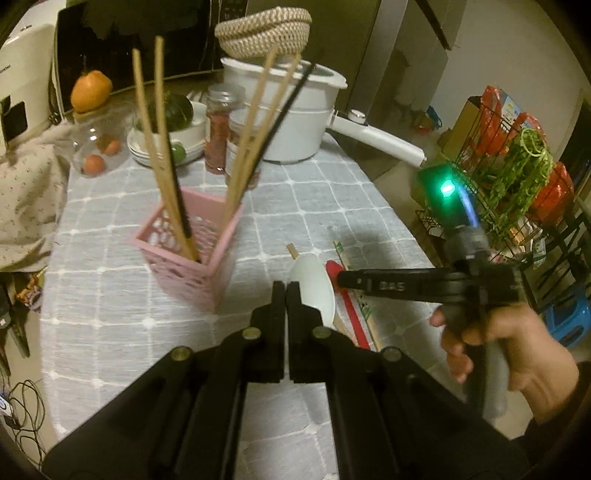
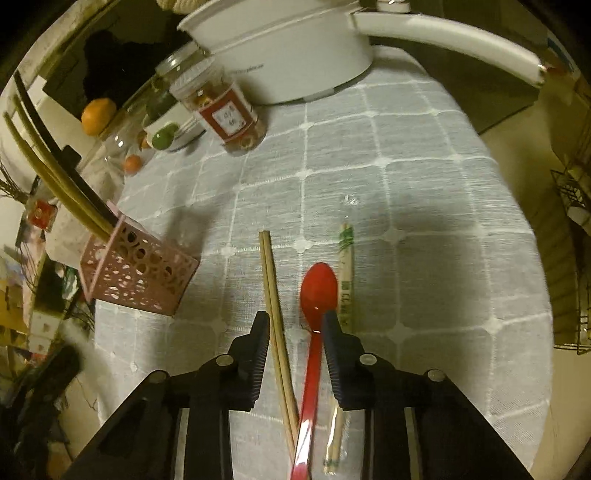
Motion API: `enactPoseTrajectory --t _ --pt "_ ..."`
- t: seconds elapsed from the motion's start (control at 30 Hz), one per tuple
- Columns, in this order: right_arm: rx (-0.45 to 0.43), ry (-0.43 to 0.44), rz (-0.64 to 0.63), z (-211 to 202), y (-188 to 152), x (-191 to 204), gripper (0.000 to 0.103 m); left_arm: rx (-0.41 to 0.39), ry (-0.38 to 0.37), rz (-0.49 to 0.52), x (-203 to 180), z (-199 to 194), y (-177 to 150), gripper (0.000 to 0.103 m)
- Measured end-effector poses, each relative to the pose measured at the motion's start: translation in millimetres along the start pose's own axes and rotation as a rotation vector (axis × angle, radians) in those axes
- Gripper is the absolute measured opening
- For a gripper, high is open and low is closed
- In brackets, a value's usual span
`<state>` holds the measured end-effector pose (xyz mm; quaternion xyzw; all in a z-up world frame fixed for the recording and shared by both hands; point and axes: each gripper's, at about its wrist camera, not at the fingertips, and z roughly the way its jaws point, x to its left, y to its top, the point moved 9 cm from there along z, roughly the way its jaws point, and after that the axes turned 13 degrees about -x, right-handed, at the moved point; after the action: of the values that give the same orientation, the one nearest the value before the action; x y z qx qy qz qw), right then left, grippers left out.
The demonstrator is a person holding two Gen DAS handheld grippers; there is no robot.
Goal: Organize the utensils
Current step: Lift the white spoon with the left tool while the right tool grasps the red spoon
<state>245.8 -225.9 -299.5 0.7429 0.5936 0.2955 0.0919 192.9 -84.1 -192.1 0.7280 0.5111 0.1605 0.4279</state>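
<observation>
A pink perforated holder (image 1: 188,251) (image 2: 136,275) stands on the grey checked tablecloth (image 1: 110,295) with several wooden and black chopsticks (image 1: 162,155) upright in it. My left gripper (image 1: 286,288) is shut and empty, just left of a white spoon (image 1: 314,288). A red spoon (image 2: 317,291) (image 1: 347,306), a bare wooden chopstick pair (image 2: 273,291) and a wrapped chopstick pair (image 2: 346,269) lie on the cloth. My right gripper (image 2: 295,317) is open, low over the cloth, with the wooden pair and the red spoon's handle between its jaws. It also shows in the left wrist view (image 1: 345,278).
A white pot (image 1: 291,110) (image 2: 288,48) with a long handle, a woven basket (image 1: 264,31), spice jars (image 1: 221,125) (image 2: 225,110), a bowl of fruit (image 1: 173,129) and a glass jar (image 1: 96,144) stand at the back. The table edge runs along the right, with a wire rack (image 1: 517,166) beyond.
</observation>
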Motion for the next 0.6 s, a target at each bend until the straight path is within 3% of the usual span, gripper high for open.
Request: enactPoseTrajectory --t 0.4,0.6 --pt "0.027 -0.210 -0.217 37.4 -4.4 1.9 0.029 -0.085 -0.003 0.018 14.9 -21.7 14.9 0.001" --pt "-0.008 -0.221 -0.242 43.3 2.5 3.5 0.027 -0.163 0.021 -0.003 25.7 -35.3 32.8 0.001"
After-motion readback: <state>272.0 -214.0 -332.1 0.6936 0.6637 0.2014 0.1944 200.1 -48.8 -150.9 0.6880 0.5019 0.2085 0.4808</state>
